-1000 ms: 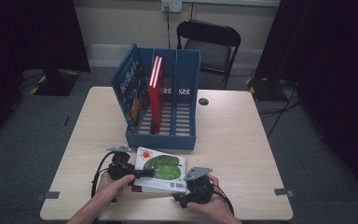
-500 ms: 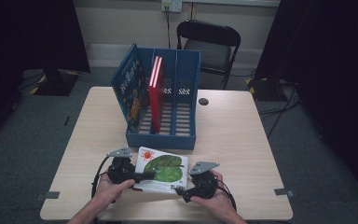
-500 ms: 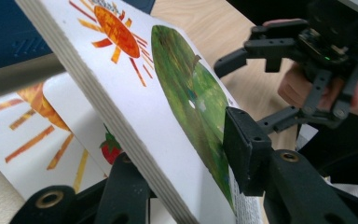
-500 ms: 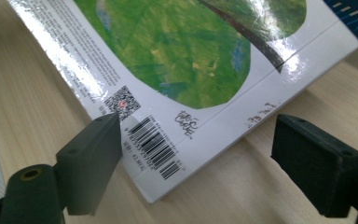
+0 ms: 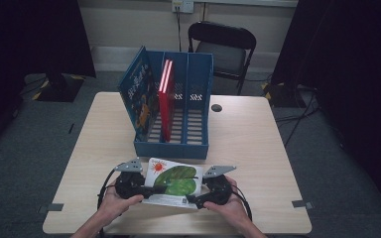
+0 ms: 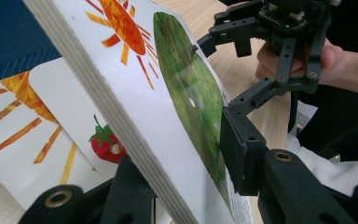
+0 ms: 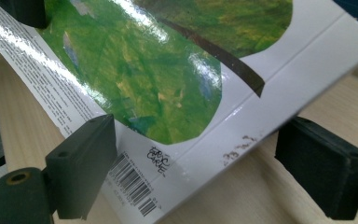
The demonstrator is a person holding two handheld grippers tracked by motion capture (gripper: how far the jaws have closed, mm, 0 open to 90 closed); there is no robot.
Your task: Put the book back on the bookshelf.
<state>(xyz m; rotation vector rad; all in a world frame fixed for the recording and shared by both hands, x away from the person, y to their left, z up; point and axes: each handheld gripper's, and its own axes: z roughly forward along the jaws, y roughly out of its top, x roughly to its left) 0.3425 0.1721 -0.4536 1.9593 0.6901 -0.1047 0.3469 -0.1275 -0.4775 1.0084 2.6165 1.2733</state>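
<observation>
Green-leafed board book (image 5: pixel 172 181) gripped by left tongs (image 5: pixel 146 187); right tongs (image 5: pixel 194 201) open.

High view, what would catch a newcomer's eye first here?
The white board book with a big green leaf at the table's near edge, lifted between the left gripper, clamped on its edge, and the right gripper, whose jaws have just been opening. Behind it stands a blue file rack holding a red book.

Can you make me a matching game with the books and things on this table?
Things:
1. leaf book
2. red book
3. blue rack
4. chair

Places or states:
A. behind the table
B. standing inside the rack
C. between the two grippers, near the table's front edge
D. on the table, holding books

Pairs: 1-C, 2-B, 3-D, 4-A
</observation>
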